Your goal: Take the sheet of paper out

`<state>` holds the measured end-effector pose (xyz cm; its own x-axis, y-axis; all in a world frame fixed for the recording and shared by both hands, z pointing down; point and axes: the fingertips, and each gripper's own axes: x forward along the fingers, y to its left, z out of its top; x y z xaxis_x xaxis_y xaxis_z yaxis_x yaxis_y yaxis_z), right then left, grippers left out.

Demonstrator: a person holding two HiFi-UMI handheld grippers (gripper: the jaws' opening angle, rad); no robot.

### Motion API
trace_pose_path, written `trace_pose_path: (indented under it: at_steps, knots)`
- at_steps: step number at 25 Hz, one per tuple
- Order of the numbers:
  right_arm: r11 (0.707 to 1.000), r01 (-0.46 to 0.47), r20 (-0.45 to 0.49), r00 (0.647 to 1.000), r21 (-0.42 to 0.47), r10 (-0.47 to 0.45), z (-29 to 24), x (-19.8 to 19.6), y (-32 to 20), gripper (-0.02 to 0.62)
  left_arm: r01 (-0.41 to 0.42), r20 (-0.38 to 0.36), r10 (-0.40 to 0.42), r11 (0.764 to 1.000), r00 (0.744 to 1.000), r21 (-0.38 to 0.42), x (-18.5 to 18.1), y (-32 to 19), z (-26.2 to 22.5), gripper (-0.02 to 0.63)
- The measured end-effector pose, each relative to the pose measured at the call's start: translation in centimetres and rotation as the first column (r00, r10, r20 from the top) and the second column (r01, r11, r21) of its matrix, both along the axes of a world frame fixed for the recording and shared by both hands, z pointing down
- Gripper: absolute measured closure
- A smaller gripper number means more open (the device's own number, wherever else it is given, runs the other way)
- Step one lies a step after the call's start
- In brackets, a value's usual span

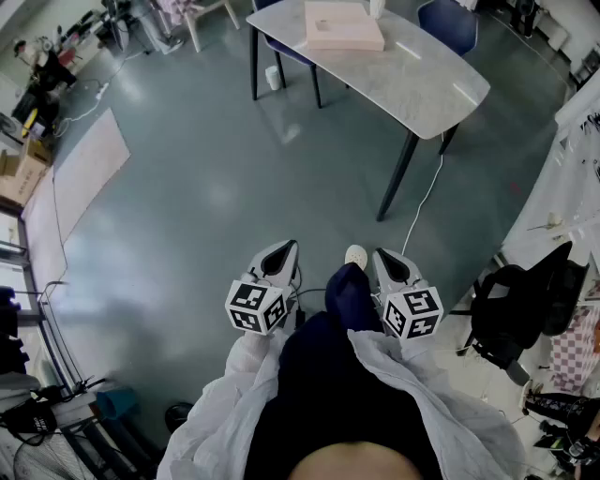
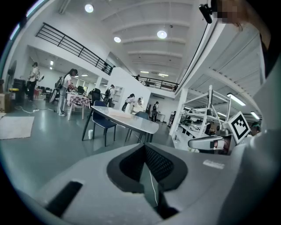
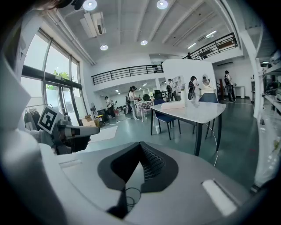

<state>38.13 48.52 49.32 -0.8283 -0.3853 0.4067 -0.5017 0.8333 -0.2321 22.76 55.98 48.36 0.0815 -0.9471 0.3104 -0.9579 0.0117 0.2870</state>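
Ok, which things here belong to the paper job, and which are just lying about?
Job: left gripper and right gripper, both shut, empty; table; pink box on it, probably. No sheet shows.
Lying about: blue chair, cup on floor, floor mat, cable.

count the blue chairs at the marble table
2. In the head view, one blue chair is tucked under the table's left side. The other stands at its far side. The tabletop may hide more.
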Motion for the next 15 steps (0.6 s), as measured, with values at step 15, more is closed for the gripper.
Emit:
trace_pose_path:
  at_steps: [15]
  knots:
    - [0.999,-0.012,0.103,0.995,0.038,0.008,-4.0,1.7,2.6,0.588,-0.037,0.091,0.031,0.997,0.995,0.072,3.3,1.8,-3.7,0.564]
